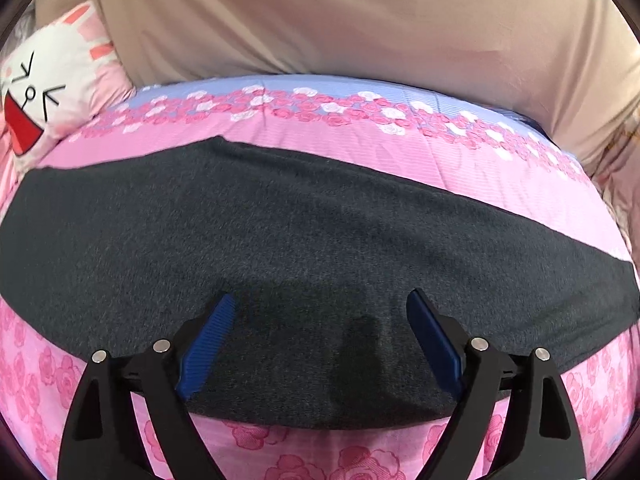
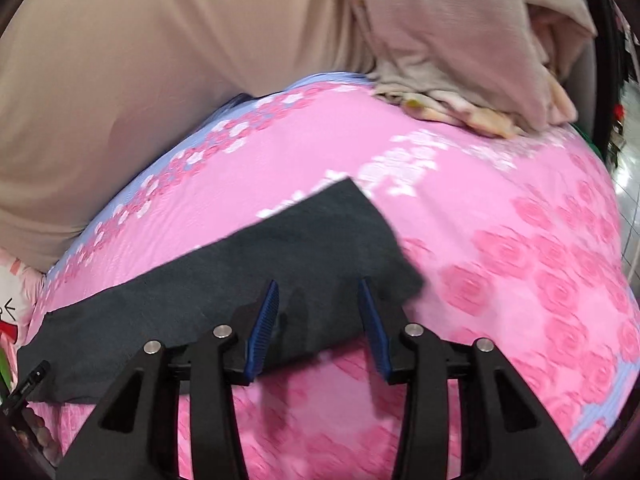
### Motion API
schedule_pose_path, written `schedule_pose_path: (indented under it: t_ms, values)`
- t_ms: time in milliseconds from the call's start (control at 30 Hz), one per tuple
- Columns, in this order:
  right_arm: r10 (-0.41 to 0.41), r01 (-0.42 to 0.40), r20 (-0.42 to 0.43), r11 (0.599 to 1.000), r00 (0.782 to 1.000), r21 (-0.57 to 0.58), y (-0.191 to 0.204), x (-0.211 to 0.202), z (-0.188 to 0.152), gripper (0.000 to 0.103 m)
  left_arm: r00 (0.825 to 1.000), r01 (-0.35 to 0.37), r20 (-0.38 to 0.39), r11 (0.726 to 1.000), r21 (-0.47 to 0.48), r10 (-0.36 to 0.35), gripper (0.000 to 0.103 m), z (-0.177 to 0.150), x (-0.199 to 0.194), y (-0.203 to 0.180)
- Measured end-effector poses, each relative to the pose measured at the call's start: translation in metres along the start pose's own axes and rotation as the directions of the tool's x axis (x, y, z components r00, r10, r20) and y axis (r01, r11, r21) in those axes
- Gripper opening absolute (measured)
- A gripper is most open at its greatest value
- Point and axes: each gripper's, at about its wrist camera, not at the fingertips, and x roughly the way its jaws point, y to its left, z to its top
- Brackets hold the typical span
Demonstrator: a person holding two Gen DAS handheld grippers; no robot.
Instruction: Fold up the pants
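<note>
Dark grey pants [image 1: 300,240] lie flat in a long band on a pink rose-print bed sheet [image 1: 340,452]. My left gripper [image 1: 320,304] is open, its blue pads just above the pants' near middle, holding nothing. In the right wrist view the pants [image 2: 280,264] end in a square leg end at the upper right. My right gripper [image 2: 318,286] is open over the near edge of that end, empty. The left gripper's tip [image 2: 28,384] shows at the far left.
A beige headboard or cushion [image 1: 340,12] rises behind the bed. A white cartoon pillow [image 1: 44,80] lies at the left. A crumpled beige blanket [image 2: 460,60] sits on the bed's far right. A tiled floor [image 2: 628,208] shows past the right edge.
</note>
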Motion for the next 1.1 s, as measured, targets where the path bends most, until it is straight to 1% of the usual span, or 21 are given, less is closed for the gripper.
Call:
schedule_pose_path:
  t_ms: [67, 167, 233, 333, 400, 467, 500, 533, 600, 700, 733, 800, 867, 900, 933, 967, 1000, 1067, 1100]
  values:
    - [0.008, -0.008, 0.001, 1.0, 1.0, 0.009, -0.006, -0.002, 0.002, 0.049, 1.0, 0.0, 0.002, 1.0, -0.015, 0.0, 0.085, 0.0, 0.0, 0.003]
    - [0.004, -0.004, 0.0, 1.0, 1.0, 0.002, -0.006, -0.003, 0.0, 0.051, 1.0, -0.001, 0.019, 1.0, -0.021, 0.001, 0.085, -0.002, -0.003, 0.004]
    - [0.012, -0.012, 0.003, 1.0, 1.0, 0.001, -0.007, -0.005, 0.001, 0.057, 1.0, -0.005, 0.029, 1.0, -0.017, 0.006, 0.085, -0.002, -0.005, 0.004]
    - [0.028, -0.028, -0.004, 1.0, 1.0, 0.015, -0.01, -0.004, 0.002, 0.057, 0.999, -0.009, 0.042, 1.0, -0.008, 0.009, 0.085, -0.002, -0.007, 0.003]
    - [0.024, -0.024, -0.015, 1.0, 1.0, 0.017, -0.009, -0.002, 0.003, 0.058, 0.999, -0.008, 0.05, 1.0, -0.005, 0.008, 0.085, -0.003, -0.009, 0.002]
    - [0.015, -0.015, -0.025, 1.0, 1.0, 0.007, -0.006, 0.001, 0.004, 0.06, 0.998, -0.005, 0.055, 1.0, -0.004, 0.005, 0.085, -0.003, -0.01, 0.002]
    - [0.007, -0.008, -0.034, 1.0, 0.999, -0.005, -0.004, 0.003, 0.004, 0.063, 0.998, -0.003, 0.058, 1.0, -0.006, 0.003, 0.085, -0.003, -0.011, 0.003]
    - [-0.008, 0.008, -0.04, 1.0, 0.999, -0.012, -0.002, 0.005, 0.005, 0.063, 0.998, 0.001, 0.063, 1.0, -0.008, -0.001, 0.085, -0.003, -0.012, 0.004]
    - [-0.035, 0.035, -0.024, 0.999, 0.999, -0.005, -0.002, 0.002, 0.006, 0.063, 0.997, 0.005, 0.071, 1.0, -0.013, -0.004, 0.085, -0.003, -0.013, 0.005]
    - [-0.046, 0.043, 0.039, 0.996, 0.998, 0.075, -0.017, -0.011, 0.005, 0.063, 0.996, 0.013, 0.086, 1.0, -0.025, -0.011, 0.085, -0.004, -0.017, 0.009]
    - [-0.055, 0.05, 0.043, 0.994, 0.998, 0.095, -0.022, -0.013, 0.005, 0.063, 0.996, 0.018, 0.091, 0.999, -0.03, -0.015, 0.086, -0.004, -0.018, 0.01]
    - [-0.075, 0.07, 0.035, 0.989, 0.997, 0.133, -0.033, -0.016, 0.006, 0.063, 0.995, 0.034, 0.096, 0.999, -0.037, -0.031, 0.086, -0.004, -0.019, 0.013]
    - [-0.041, 0.042, -0.011, 0.986, 0.999, 0.161, -0.041, -0.008, 0.007, 0.065, 0.995, 0.049, 0.094, 0.998, -0.039, -0.045, 0.086, -0.004, -0.019, 0.013]
    - [-0.029, 0.034, -0.036, 0.987, 0.999, 0.158, -0.042, 0.0, 0.008, 0.065, 0.994, 0.051, 0.093, 0.998, -0.038, -0.048, 0.086, -0.004, -0.019, 0.013]
    - [-0.041, 0.044, -0.03, 0.989, 0.999, 0.139, -0.04, 0.0, 0.01, 0.065, 0.995, 0.052, 0.093, 0.998, -0.036, -0.048, 0.086, -0.004, -0.018, 0.012]
    - [-0.047, 0.052, -0.044, 0.992, 0.998, 0.116, -0.035, 0.005, 0.012, 0.064, 0.995, 0.051, 0.092, 0.998, -0.033, -0.048, 0.086, -0.004, -0.018, 0.011]
    - [-0.048, 0.052, -0.052, 0.994, 0.998, 0.093, -0.031, 0.008, 0.013, 0.053, 0.994, 0.052, 0.094, 0.998, -0.032, -0.048, 0.086, -0.004, -0.019, 0.01]
    - [-0.075, 0.078, -0.058, 0.995, 0.996, 0.061, -0.024, 0.016, 0.015, 0.039, 0.994, 0.052, 0.103, 0.998, -0.033, -0.049, 0.086, -0.004, -0.02, 0.01]
    - [-0.069, 0.073, -0.067, 0.996, 0.995, 0.058, -0.022, 0.019, 0.016, 0.014, 0.993, 0.054, 0.108, 0.998, -0.035, -0.05, 0.086, -0.004, -0.022, 0.011]
